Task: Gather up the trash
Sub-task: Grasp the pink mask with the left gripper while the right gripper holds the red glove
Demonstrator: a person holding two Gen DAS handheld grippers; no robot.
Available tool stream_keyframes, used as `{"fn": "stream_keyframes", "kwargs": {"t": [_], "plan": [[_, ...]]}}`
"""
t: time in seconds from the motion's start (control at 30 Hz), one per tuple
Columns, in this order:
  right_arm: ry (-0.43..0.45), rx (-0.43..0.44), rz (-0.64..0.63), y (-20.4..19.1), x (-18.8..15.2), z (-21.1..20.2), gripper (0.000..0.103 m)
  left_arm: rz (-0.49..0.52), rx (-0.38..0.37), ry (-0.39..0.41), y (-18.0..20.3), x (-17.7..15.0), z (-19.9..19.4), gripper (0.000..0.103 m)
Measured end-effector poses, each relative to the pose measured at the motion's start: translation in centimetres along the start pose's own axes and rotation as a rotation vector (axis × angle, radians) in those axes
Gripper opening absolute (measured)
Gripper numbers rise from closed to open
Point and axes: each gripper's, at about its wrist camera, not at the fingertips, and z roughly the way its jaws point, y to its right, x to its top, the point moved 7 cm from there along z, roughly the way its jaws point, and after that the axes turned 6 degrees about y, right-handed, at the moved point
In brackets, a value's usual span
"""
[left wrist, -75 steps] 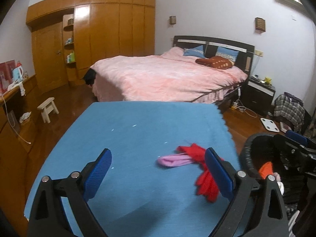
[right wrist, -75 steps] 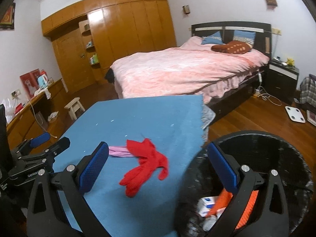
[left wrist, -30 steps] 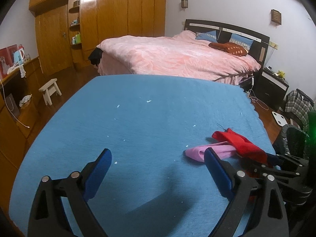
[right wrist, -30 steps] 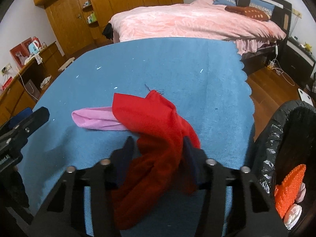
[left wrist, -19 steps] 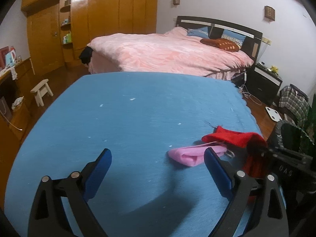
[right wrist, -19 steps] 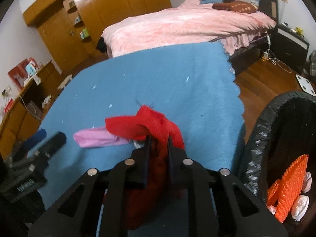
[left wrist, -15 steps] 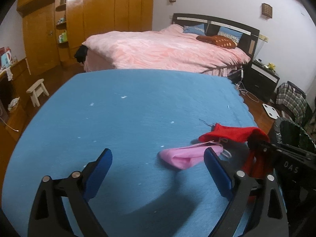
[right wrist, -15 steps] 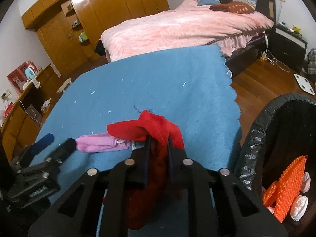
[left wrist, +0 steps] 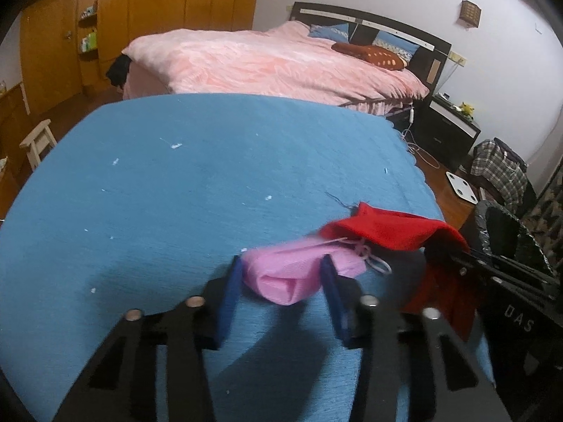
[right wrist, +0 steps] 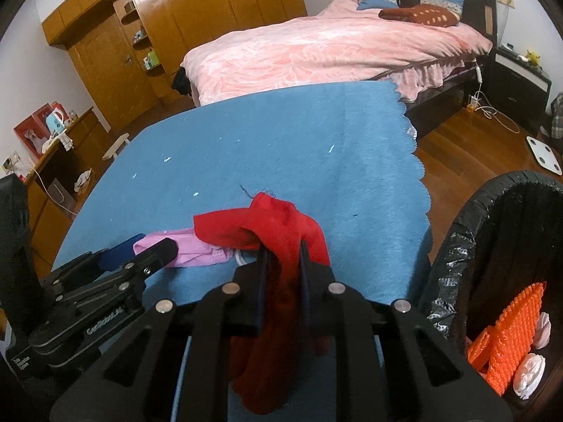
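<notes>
Left wrist view: pink cloth [left wrist: 299,274] at twelve o'clock between the left tool [left wrist: 281,288] pads, which have just been closing.
Right tool [right wrist: 281,263] clamps red cloth [right wrist: 278,232]; bin [right wrist: 454,256] at three o'clock, nearer it.

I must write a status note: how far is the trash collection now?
Done: orange and white items already lie in the black bin. In hand: right gripper clamps the red cloth; left gripper has just been closing around the pink cloth. Left: binning both.
</notes>
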Motion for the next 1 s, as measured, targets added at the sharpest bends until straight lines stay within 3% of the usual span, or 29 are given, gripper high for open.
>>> {"fn": "stream_keyframes", "kwargs": {"t": [0.13,0.2,0.47,0.7,1.0], "plan": [[-0.005,0.002,-0.007,-0.2,-0.2,-0.1,0.017,-0.002,0.002,0.008,0.2,0.0,-0.2,0.03],[-0.005,0.004,-0.006,-0.4,-0.3,-0.2,0.017,-0.002,0.002,0.012,0.1,0.1,-0.5,0.017],[0.011,0.023,-0.01,-0.9,0.4,-1.3,0.017,-0.01,0.009,0.056,0.1,0.9,-2.6,0.012],[0.032,0.055,-0.01,-1.6,1.2,-3.0,0.01,-0.008,0.034,0.101,0.2,1.9,-5.1,0.012],[0.103,0.076,-0.003,-1.9,3.5,-6.4,0.01,-0.001,0.066,0.158,0.2,3.2,-8.6,0.012]]}}
